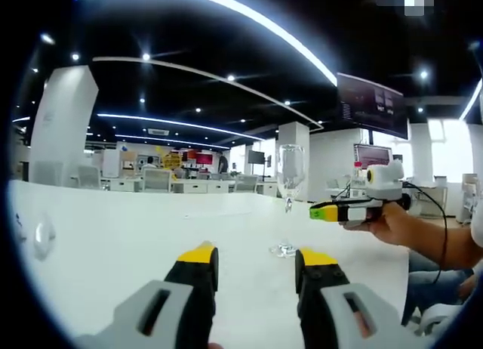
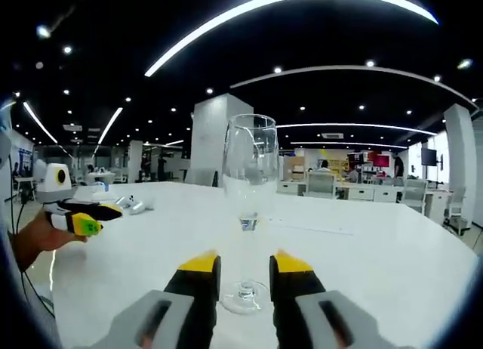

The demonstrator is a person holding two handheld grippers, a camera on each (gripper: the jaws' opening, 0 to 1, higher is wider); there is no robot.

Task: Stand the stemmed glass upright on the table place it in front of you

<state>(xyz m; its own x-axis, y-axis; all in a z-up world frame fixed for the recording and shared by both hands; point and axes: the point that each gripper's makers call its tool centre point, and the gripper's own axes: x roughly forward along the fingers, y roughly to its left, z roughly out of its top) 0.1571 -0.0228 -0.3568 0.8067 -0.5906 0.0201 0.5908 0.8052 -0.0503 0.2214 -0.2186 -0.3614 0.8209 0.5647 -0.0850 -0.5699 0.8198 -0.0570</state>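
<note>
A clear stemmed glass point(image 2: 249, 168) stands upright on the white table point(image 2: 362, 251), its round foot point(image 2: 245, 296) flat on the top. My right gripper point(image 2: 245, 260) is open, and its yellow-tipped jaws flank the thin stem with a gap on each side. In the left gripper view the same glass point(image 1: 290, 171) rises beyond my left gripper point(image 1: 258, 254), which is open and holds nothing. The right gripper point(image 1: 332, 211) comes in from the right at stem height, held by a hand. The left gripper point(image 2: 75, 217) sits at the far left of the right gripper view.
The white table point(image 1: 136, 236) stretches wide to the left. Small white objects point(image 2: 132, 204) lie on it behind the left gripper. A person's arm point(image 1: 423, 232) and a cable reach in at the right. Desks and chairs point(image 2: 355, 186) stand far behind.
</note>
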